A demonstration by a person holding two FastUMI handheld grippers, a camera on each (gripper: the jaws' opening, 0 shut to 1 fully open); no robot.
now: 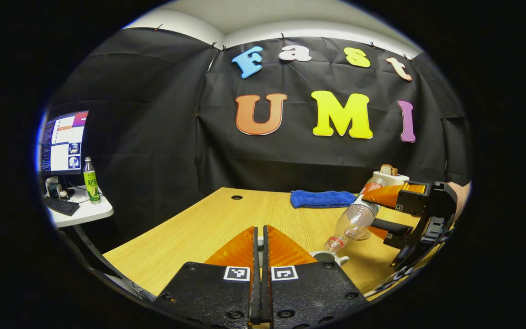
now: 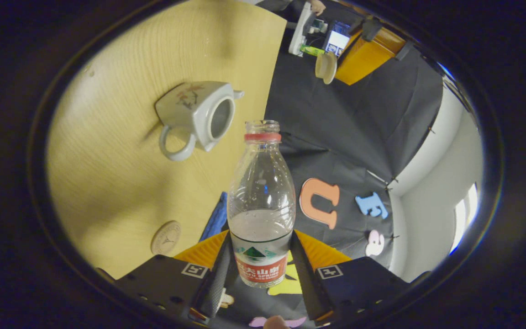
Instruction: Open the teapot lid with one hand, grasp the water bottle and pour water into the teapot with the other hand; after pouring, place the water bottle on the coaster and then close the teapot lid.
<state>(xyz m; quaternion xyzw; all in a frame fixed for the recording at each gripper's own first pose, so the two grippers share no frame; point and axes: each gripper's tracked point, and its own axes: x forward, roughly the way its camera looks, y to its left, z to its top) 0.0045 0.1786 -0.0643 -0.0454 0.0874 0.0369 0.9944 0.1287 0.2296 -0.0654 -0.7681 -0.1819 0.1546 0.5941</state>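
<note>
My right gripper (image 2: 261, 237) is shut on a clear water bottle (image 2: 261, 192) with a red neck ring and no cap; a little water sits near its base. In the left gripper view the right gripper (image 1: 383, 210) holds that bottle (image 1: 354, 219) tilted mouth-down, just above the white teapot (image 1: 331, 257). The teapot (image 2: 197, 116) stands open on the wooden table, handle toward me. My left gripper (image 1: 259, 230) is shut, raised above the table. In the right gripper view a cream teapot lid (image 2: 326, 67) hangs at the left gripper's (image 2: 336, 64) tips. A round coaster (image 2: 166, 237) lies on the table.
A blue cloth (image 1: 322, 198) lies at the back of the table (image 1: 190, 228), a white toaster (image 1: 390, 176) to its right. At the far left, a side table (image 1: 87, 212) carries a monitor (image 1: 64, 141), keyboard and green bottle (image 1: 91, 180).
</note>
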